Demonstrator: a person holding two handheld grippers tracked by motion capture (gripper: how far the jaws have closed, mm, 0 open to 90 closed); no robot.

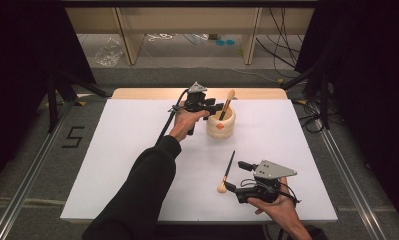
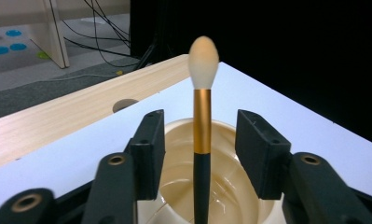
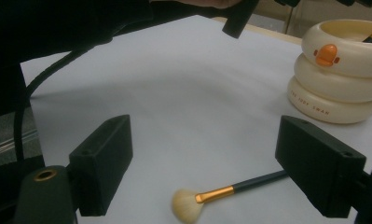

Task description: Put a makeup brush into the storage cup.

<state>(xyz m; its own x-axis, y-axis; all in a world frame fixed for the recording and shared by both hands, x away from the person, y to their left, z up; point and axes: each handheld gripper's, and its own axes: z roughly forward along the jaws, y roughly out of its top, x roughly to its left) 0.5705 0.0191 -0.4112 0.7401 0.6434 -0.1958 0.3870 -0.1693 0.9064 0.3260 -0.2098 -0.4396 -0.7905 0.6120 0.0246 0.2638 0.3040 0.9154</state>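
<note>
Nearest the person, the right gripper [image 1: 233, 176] is held low over the white table [image 1: 132, 150] with its jaws spread wide and nothing between them. Just ahead of its fingertips a second makeup brush [image 3: 221, 193] lies flat on the table, its fluffy head toward the person and its dark handle pointing away. In the right gripper view the brush lies across the gap between the two jaws without touching either. Nothing stands between this gripper and that brush.

Farther out, the left gripper [image 1: 218, 106] is held at the near left side of a cream holder [image 1: 221, 125], which has stacked rings and a small orange duck mark on its wall. A makeup brush [image 2: 202, 140] stands in the holder, head up and leaning slightly. In the left gripper view this brush rises in the middle of the gap between the jaws, which are parted and clear of its handle on both sides: released, not gripping. The person's dark sleeve [image 1: 142, 190] and the left gripper's cable [image 1: 167, 125] run across the table between the two grippers.

Beyond the holder, the table's wooden edge [image 1: 137, 93] shows, then the floor with loose cables.
</note>
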